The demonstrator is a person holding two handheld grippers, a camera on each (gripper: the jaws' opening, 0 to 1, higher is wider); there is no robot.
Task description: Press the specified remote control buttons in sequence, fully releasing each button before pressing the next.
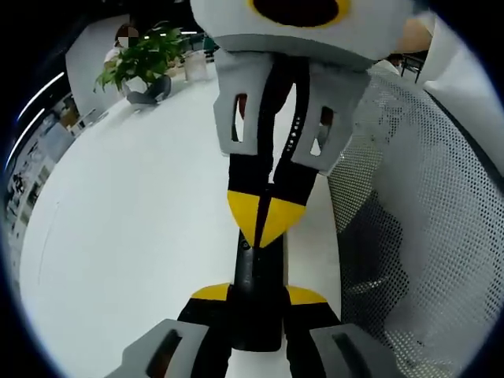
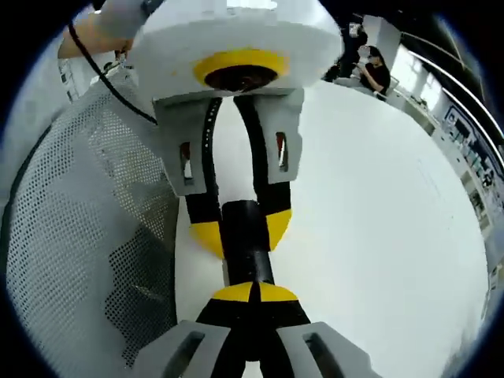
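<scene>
My left tongs grip one end of a black remote control above the white worktop, yellow tips on either side of it. My right tongs are closed, tips together, touching the remote's top face. A mesh chair stands beside the worktop.

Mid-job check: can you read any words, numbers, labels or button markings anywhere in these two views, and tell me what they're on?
None can be read.
Slim black remote control: no legible markings; it is clamped by the left gripper and touched by the closed right gripper.
Background wall panels: too blurred.
</scene>
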